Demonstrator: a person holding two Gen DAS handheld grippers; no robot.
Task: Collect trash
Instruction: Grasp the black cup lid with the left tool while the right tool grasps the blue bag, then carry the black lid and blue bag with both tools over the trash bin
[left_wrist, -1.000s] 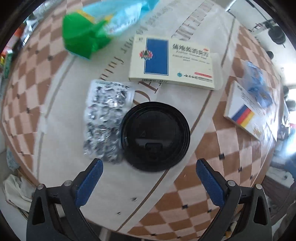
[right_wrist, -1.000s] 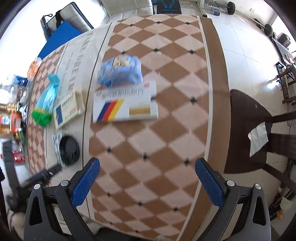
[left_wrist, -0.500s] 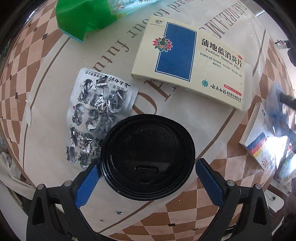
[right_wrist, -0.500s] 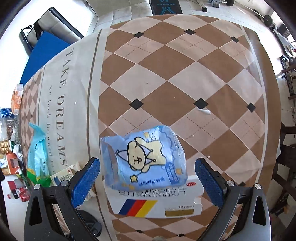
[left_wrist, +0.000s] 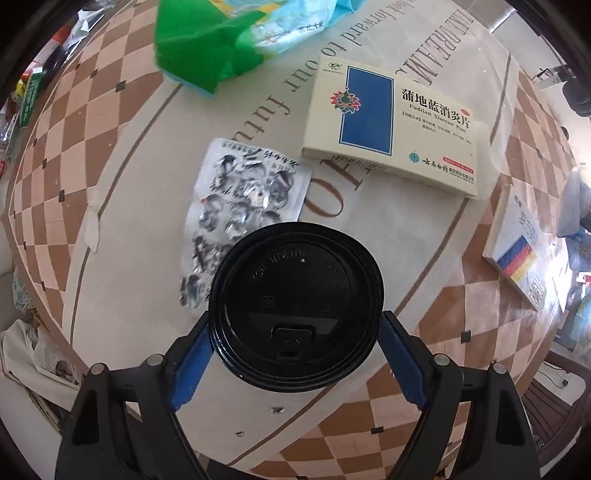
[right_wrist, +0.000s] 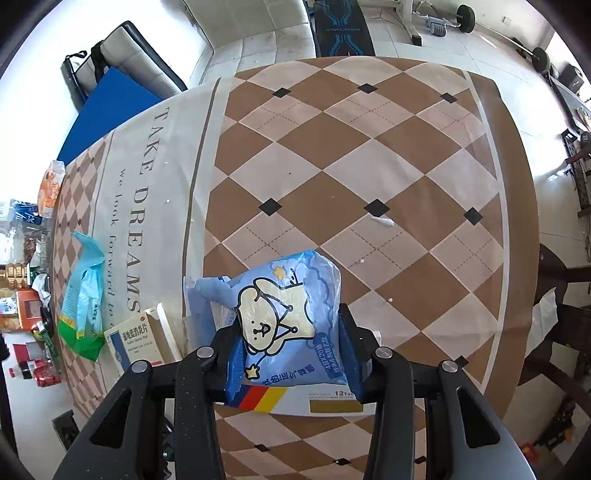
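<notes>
In the left wrist view my left gripper is shut on a black plastic cup lid, its blue pads against the lid's two sides. The lid partly covers a used silver blister pack. In the right wrist view my right gripper is shut on a blue tissue packet with a cartoon bear, which lies over a white medicine box with a blue, red and yellow stripe.
A cream medicine box with a blue panel and a green and blue plastic bag lie on the checked tablecloth. Bottles and packets crowd the table's left end. A dark chair stands at the right.
Both grippers moved in and closed: the left on the black lid, the right on the blue tissue packet. Both were open half a second ago.
</notes>
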